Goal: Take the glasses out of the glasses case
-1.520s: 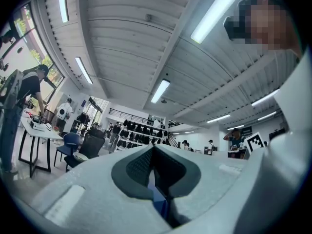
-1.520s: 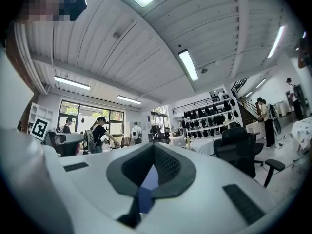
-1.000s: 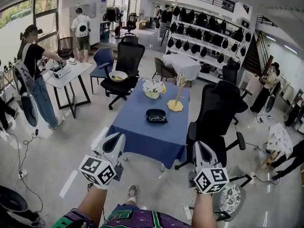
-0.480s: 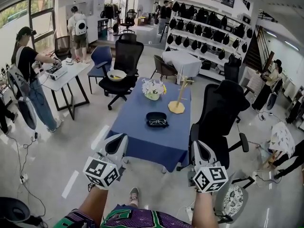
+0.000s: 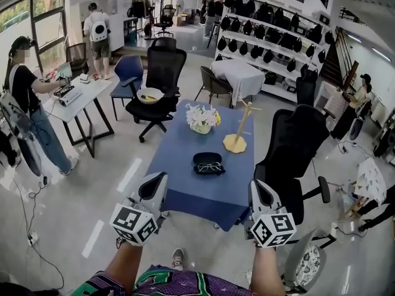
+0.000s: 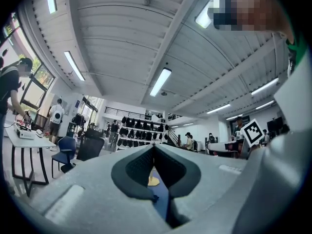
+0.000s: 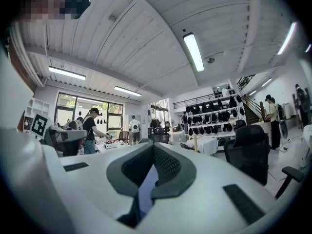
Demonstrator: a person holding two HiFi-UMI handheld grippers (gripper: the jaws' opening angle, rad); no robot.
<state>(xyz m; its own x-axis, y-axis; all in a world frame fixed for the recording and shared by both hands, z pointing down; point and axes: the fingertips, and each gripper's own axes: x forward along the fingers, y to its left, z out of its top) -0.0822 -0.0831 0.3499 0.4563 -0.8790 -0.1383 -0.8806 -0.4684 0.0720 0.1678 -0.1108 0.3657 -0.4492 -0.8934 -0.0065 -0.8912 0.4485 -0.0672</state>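
A blue table (image 5: 179, 187) stands ahead. The left gripper (image 5: 157, 180) and right gripper (image 5: 255, 187) hover near its front edge, jaws pressed together (nothing held in either). Mid-table lies the open black case (image 5: 208, 156), with the glasses (image 5: 209, 166) inside it.

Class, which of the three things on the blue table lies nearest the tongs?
The open black glasses case; the white flower bowl and wooden stand sit farther back.

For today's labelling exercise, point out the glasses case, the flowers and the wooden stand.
glasses case (image 5: 207, 157), head view, back wall.
flowers (image 5: 200, 115), head view, white blooms.
stand (image 5: 235, 143), head view, round base.
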